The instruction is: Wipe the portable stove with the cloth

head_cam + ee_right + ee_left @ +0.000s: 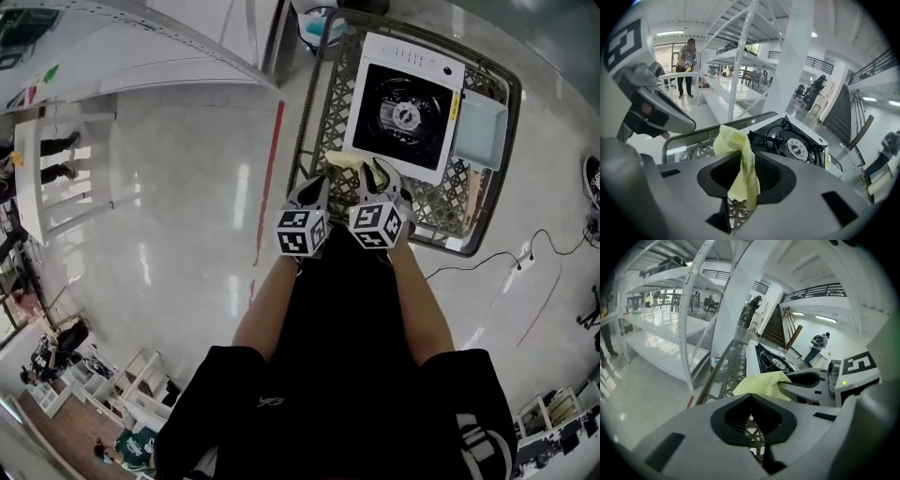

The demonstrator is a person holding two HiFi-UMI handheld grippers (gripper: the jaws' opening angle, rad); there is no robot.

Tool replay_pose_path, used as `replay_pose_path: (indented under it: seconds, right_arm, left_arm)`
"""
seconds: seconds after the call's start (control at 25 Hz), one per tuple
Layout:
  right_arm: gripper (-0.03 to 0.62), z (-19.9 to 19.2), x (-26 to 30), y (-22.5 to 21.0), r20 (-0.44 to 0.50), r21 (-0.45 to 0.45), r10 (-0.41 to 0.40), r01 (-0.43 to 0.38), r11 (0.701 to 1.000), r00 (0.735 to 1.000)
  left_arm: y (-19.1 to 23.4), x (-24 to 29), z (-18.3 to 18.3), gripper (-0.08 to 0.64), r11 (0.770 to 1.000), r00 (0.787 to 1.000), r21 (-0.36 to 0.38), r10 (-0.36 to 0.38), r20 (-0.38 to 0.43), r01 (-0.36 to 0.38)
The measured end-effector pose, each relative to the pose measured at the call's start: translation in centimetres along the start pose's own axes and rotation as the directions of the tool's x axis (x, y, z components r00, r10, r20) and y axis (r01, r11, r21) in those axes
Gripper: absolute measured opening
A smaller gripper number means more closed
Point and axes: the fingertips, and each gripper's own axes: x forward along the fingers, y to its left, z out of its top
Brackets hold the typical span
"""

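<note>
The right gripper (743, 161) is clamping the yellow cloth (736, 145) — its folds are hiding where the pads meet. The left gripper (751, 398) is hovering alongside, fingers together, empty. Both are hanging over the lattice table's (314, 103) near edge, partly masking the near edge of the portable stove (403, 108) — it is sitting mid-table.

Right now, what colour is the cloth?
Pale yellow. The cloth shows best in the right gripper view.
</note>
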Motion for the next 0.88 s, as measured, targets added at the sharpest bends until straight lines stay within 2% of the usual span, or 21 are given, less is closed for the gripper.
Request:
replay_pose_path:
  seconds: [0.12, 0.28, 0.48, 0.52, 0.6, 0.64, 0.88]
  right_arm:
    - [0.107, -0.1, 0.6, 0.1, -0.003, -0.030, -0.008, 0.008, 1.000, 1.000]
    - [0.133, -0.4, 0.9, -0.3, -0.015, -0.061, -0.059, 0.058, 0.996, 0.998]
    - [0.148, -0.3, 0.8, -1.0, -0.020, -0.073, -0.172, 0.170, 0.983, 0.985]
    - [0.127, -0.2, 0.7, -1.2, -0.010, -0.086, -0.203, 0.202, 0.976, 0.979]
    - [0.045, 0.0, 0.7, -1.2, 0.020, -0.121, -0.244, 0.245, 0.962, 0.969]
    - [0.027, -0.1, 0.9, -1.0, 0.029, -0.139, -0.243, 0.245, 0.960, 0.970]
    - [0.021, -0.5, 1.5, -0.4, 0.018, -0.157, -0.185, 0.186, 0.970, 0.983]
  left_arm:
    - [0.7, 0.1, 0.3, 0.017, 1.000, 1.000, 0.003, 0.012, 0.003, -0.012]
    - [0.5, -0.2, 0.1, 0.017, 1.000, 1.000, -0.002, 0.004, 0.003, -0.004]
    - [0.5, -0.9, -0.2, 0.017, 1.000, 1.000, -0.009, 0.001, -0.003, -0.001]
    - [0.6, -1.0, -0.3, 0.017, 1.000, 1.000, -0.010, 0.000, -0.003, 0.000]
    - [0.7, -1.2, -0.6, 0.017, 1.000, 1.000, -0.014, 0.001, -0.007, -0.001]
    - [0.8, -1.3, -0.7, 0.017, 1.000, 1.000, -0.014, 0.002, -0.010, -0.002]
    - [1.6, -1.5, -1.0, 0.017, 1.000, 1.000, -0.015, 0.013, -0.014, -0.013]
